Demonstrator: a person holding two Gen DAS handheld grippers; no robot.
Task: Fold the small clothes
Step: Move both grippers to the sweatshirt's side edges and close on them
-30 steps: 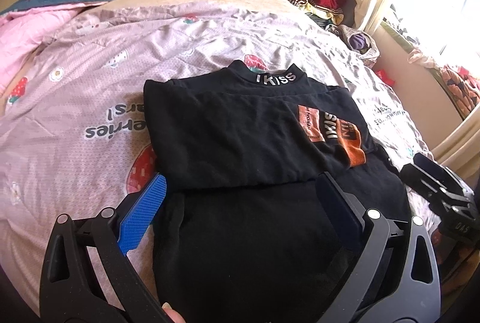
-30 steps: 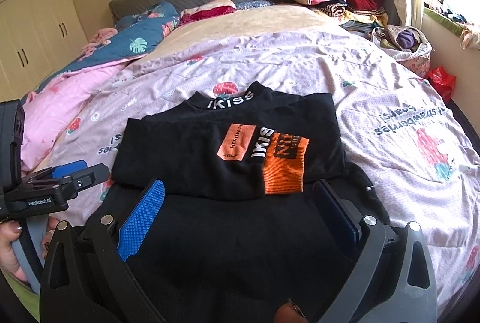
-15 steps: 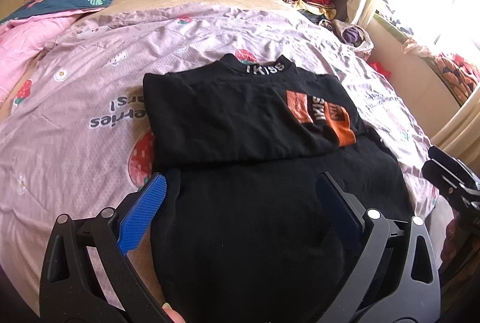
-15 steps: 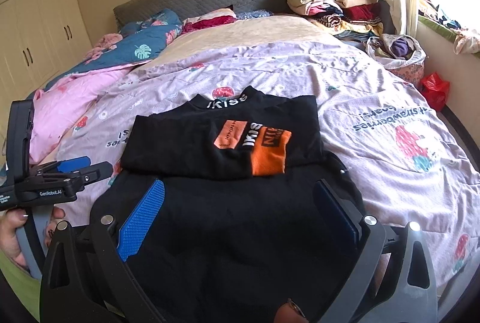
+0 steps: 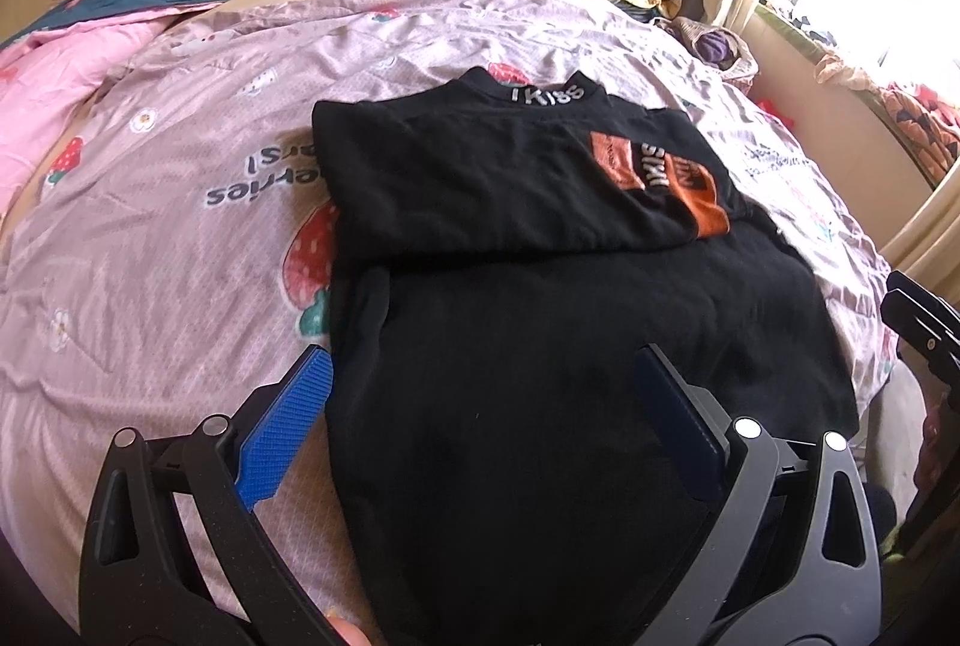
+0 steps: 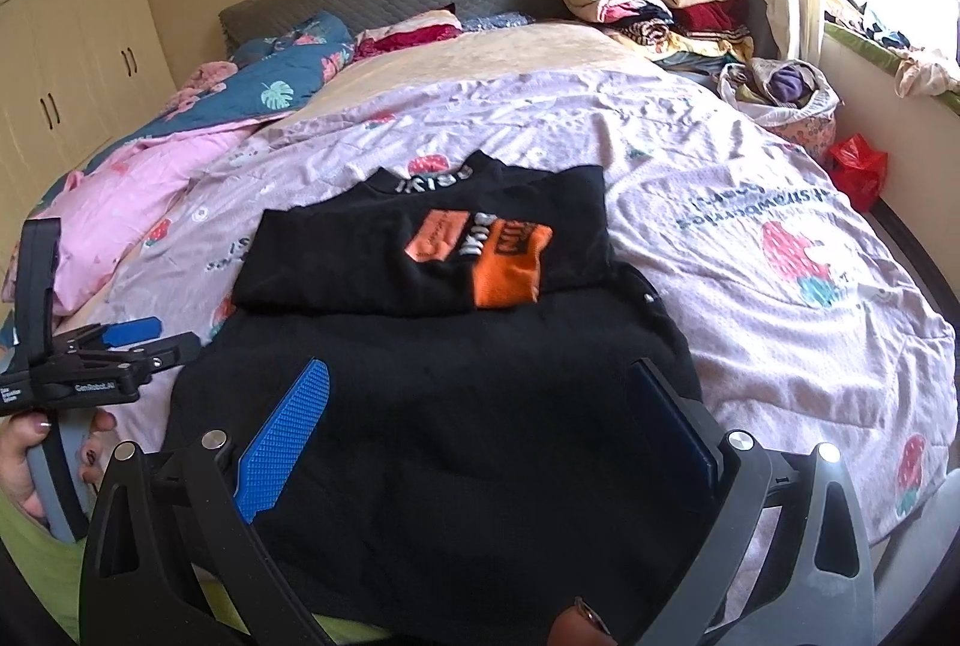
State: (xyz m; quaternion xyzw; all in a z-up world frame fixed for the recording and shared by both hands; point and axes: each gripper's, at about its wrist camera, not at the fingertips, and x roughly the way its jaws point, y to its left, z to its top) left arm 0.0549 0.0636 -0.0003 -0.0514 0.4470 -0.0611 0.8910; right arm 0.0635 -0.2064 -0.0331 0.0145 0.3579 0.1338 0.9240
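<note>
A black top [image 5: 516,178] with an orange patch and white collar lettering lies on the pink strawberry bedspread, its upper half folded down over the lower half [image 5: 570,376]. It also shows in the right wrist view [image 6: 420,250]. My left gripper [image 5: 480,376] is open and empty, held above the near lower part of the top. My right gripper [image 6: 480,388] is open and empty above the same part. The left gripper also shows at the left edge of the right wrist view [image 6: 126,340], and the right gripper at the right edge of the left wrist view [image 5: 918,322].
The pink bedspread [image 6: 750,226] covers the bed. A pile of folded clothes [image 6: 660,4] sits at the far right corner by the headboard. A bag of clothes [image 6: 780,94] and a red bag [image 6: 855,166] lie by the window. Blue and pink quilts [image 6: 270,88] lie at the far left.
Both grippers have drawn back toward the near edge of the bed and risen a little. The top lies as before. Both stay open.
</note>
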